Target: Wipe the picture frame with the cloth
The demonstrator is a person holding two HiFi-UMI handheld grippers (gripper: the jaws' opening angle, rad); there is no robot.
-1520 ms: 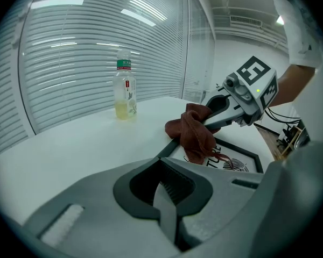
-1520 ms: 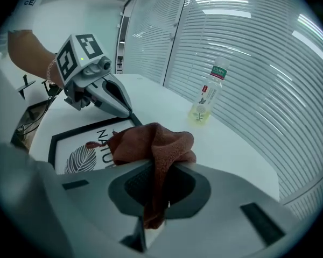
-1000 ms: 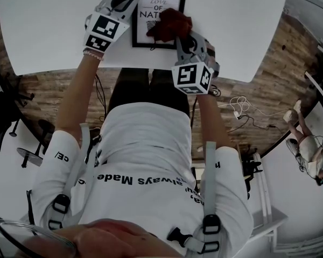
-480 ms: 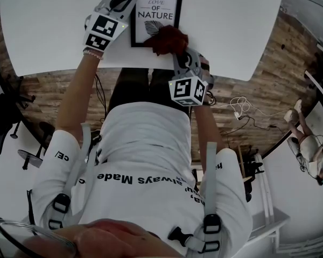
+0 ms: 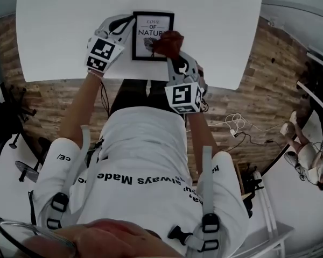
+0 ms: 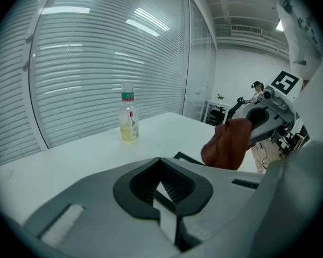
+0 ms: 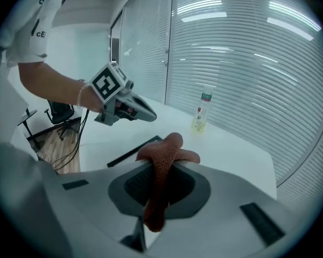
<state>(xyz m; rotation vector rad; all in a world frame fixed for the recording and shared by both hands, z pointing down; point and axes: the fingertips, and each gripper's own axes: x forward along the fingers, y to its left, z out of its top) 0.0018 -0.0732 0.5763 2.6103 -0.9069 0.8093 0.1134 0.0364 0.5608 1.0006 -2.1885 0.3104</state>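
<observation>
A black picture frame (image 5: 146,36) with a white print lies flat near the front edge of the white table (image 5: 59,31). My right gripper (image 5: 172,55) is shut on a red-brown cloth (image 5: 168,43), which rests on the lower right part of the frame. In the right gripper view the cloth (image 7: 162,157) hangs bunched between the jaws of the right gripper (image 7: 160,163). My left gripper (image 5: 125,24) sits at the frame's left edge with its jaws together. In the left gripper view, a corner of the frame (image 6: 186,157) shows just past the left gripper (image 6: 164,177).
A small bottle (image 6: 127,114) of yellowish liquid stands farther back on the table, also in the right gripper view as the bottle (image 7: 201,112). Window blinds run behind it. Cables (image 5: 239,123) lie on the wooden floor at the right, an office chair (image 5: 5,120) at the left.
The right gripper drew the cloth down the frame's right side toward me, then a little back up. The left gripper stayed at the frame's left edge. The head view pulled back.
</observation>
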